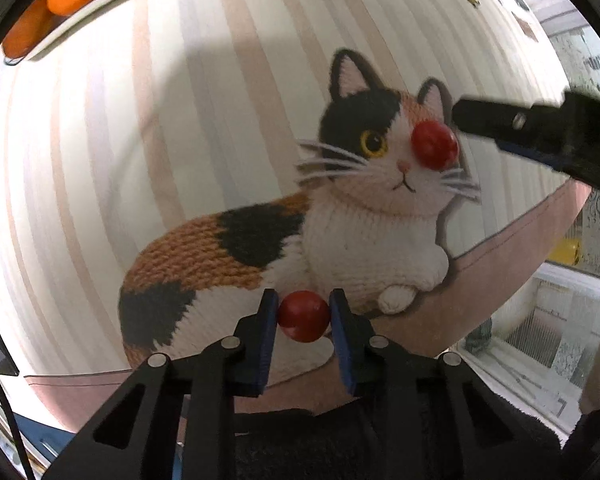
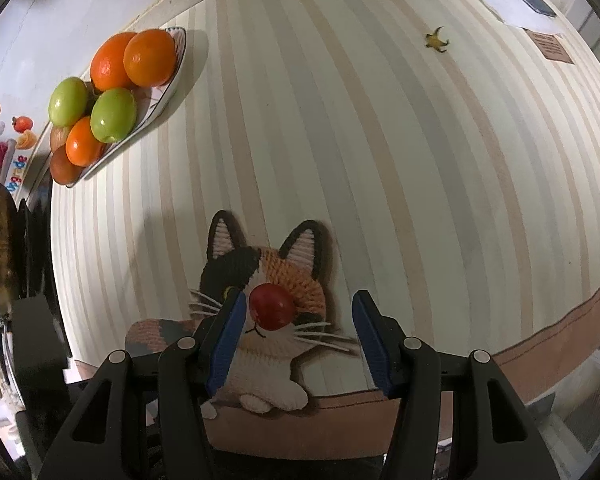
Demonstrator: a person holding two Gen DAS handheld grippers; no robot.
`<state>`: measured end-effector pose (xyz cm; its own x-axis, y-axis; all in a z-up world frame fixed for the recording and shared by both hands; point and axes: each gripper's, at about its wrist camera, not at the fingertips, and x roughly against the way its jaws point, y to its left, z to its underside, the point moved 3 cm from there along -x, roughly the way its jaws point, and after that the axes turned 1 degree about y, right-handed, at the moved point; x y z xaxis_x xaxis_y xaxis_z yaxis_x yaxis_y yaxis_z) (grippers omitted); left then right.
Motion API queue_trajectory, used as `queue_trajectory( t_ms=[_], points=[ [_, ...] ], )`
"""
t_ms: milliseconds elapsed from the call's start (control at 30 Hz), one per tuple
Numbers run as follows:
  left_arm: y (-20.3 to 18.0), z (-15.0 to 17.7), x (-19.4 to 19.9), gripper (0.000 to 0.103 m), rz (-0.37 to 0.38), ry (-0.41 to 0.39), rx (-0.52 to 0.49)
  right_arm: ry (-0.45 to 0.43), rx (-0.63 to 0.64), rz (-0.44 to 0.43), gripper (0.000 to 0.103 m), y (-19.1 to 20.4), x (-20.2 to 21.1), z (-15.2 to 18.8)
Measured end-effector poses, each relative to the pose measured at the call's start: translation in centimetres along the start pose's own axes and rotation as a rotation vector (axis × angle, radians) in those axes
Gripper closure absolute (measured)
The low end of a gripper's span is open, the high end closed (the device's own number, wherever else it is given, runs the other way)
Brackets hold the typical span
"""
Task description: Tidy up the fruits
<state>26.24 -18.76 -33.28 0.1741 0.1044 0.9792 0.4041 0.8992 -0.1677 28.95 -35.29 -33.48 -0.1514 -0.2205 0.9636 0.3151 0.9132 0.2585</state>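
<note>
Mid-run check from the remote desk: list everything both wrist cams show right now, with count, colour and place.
Cherry tomatoes: 2, red; one between the left jaws, one lying on the cat's face.
Oranges: at least 3, orange, on the plate.
Green fruits: 2, green, on the plate.
Brownish fruits: about 2, plate's near end, partly hidden.
Plate: 1, white, far left on the cloth.
Tablecloth: 1, cream and beige stripes, calico cat print.
Stem scrap: 1, yellow-green, far right.
Left gripper: black, blue pads, shut on a tomato.
Right gripper: black, blue pads, open around the other.

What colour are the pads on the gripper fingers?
Blue pads, clearest in the right wrist view.
</note>
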Motion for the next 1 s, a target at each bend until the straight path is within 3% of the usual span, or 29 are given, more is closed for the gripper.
queue_trajectory(
  t_ms=[100, 267, 433, 667, 1000],
  points=[
    [1.6, -0.2, 1.2, 0.08, -0.001, -0.033, 0.031, 0.011, 0.028, 0.002, 0.045, 0.5, -0.9, -0.2],
    [5.4, -1.2, 3.0, 0.08, 0.001, -0.078, 0.123, 0.021, 0.083, -0.003, 0.055, 1.7, -2.5, -0.1],
    [9.2, -1.9, 4.7, 0.08, 0.012, -0.104, 0.206, 0.015, 0.136, -0.004, 0.073, 3.4, -2.6, -0.2],
    [12.0, -1.6, 5.8, 0.08, 0.027, -0.116, 0.249, 0.038, 0.137, -0.038, 0.074, 3.4, -2.9, 0.1],
    [10.3, -2.3, 5.6, 0.08, 0.026, -0.135, 0.24, 0.057, 0.129, -0.079, 0.074, 2.8, -3.1, 0.3]
  ],
)
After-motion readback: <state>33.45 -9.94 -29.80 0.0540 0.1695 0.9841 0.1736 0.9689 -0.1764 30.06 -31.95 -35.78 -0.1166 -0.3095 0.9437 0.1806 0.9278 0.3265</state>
